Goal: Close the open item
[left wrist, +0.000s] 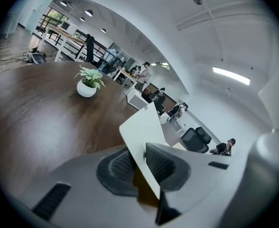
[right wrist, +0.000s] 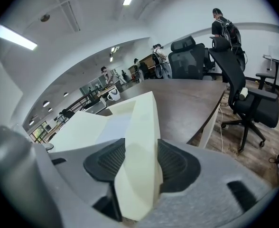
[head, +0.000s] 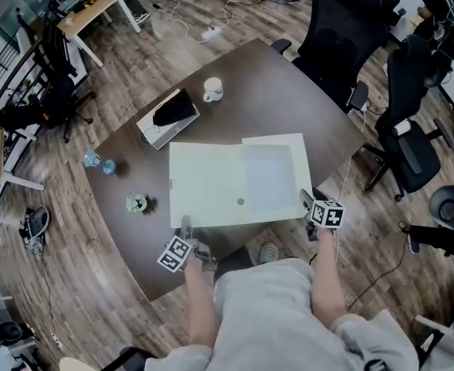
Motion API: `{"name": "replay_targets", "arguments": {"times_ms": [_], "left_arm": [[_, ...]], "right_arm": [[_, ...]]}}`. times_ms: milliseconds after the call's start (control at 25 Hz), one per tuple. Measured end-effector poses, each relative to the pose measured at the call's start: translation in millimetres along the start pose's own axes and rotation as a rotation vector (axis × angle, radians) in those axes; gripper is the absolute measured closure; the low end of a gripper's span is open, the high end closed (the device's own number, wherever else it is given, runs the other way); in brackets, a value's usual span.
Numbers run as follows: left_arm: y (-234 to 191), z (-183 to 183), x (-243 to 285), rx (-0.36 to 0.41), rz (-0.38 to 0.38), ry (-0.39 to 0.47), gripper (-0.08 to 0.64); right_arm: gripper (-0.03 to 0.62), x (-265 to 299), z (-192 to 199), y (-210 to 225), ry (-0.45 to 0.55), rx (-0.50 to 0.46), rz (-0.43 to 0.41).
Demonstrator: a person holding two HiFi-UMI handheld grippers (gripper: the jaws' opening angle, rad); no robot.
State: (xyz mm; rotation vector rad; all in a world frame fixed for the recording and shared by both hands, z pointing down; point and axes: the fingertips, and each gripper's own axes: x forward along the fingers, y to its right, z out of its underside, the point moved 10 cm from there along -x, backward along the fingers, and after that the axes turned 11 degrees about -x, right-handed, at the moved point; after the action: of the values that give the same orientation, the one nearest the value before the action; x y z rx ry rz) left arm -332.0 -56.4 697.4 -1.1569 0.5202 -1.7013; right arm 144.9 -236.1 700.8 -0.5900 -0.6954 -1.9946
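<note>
A large pale cream box point(head: 269, 178) lies open on the dark wooden table point(head: 289, 91), its flat lid point(head: 204, 185) folded out to the left. My left gripper point(head: 185, 226) is at the lid's near left corner. In the left gripper view the thin lid panel point(left wrist: 140, 127) stands edge-on between the pads of that gripper point(left wrist: 140, 167), which is shut on it. My right gripper point(head: 307, 201) is at the box's near right corner. In the right gripper view its pads press both sides of the thick box wall point(right wrist: 142, 127), so this gripper point(right wrist: 139, 164) is shut on it.
A white mug point(head: 212, 90) and a black thing on a white case point(head: 167, 114) stand behind the box. A small potted plant point(head: 137, 202) and a blue object point(head: 99, 162) are at the left. Office chairs point(head: 343, 37) stand to the right of the table.
</note>
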Motion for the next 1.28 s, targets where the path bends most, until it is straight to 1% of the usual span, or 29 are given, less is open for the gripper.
{"name": "replay_targets", "arguments": {"times_ms": [160,320,400,680,920,1280], "left_arm": [[6,-1,-2,-0.018,0.057,0.030,0.532],[17,-5,-5,0.008,0.090,0.041,0.540],[23,-6,-7,0.022,0.099,0.046,0.543],[45,-7,-13,0.117,0.120,0.062,0.549],[65,-15,-22,0.220,0.098,0.089,0.549],[95,-17,-31,0.318,0.144,0.092,0.551]], "right_arm": [[0.376,-2,0,-1,-0.012,-0.017,-0.009],[0.374,-2,1,-3,-0.013,-0.011,-0.030],[0.374,-4,2,-4,-0.021,-0.016,-0.028],[0.373,-4,5,-7,-0.031,-0.038,-0.031],[0.371,-4,5,-12,-0.036,-0.045,-0.048],[0.368,-7,11,-19,-0.034,-0.058,-0.087]]}}
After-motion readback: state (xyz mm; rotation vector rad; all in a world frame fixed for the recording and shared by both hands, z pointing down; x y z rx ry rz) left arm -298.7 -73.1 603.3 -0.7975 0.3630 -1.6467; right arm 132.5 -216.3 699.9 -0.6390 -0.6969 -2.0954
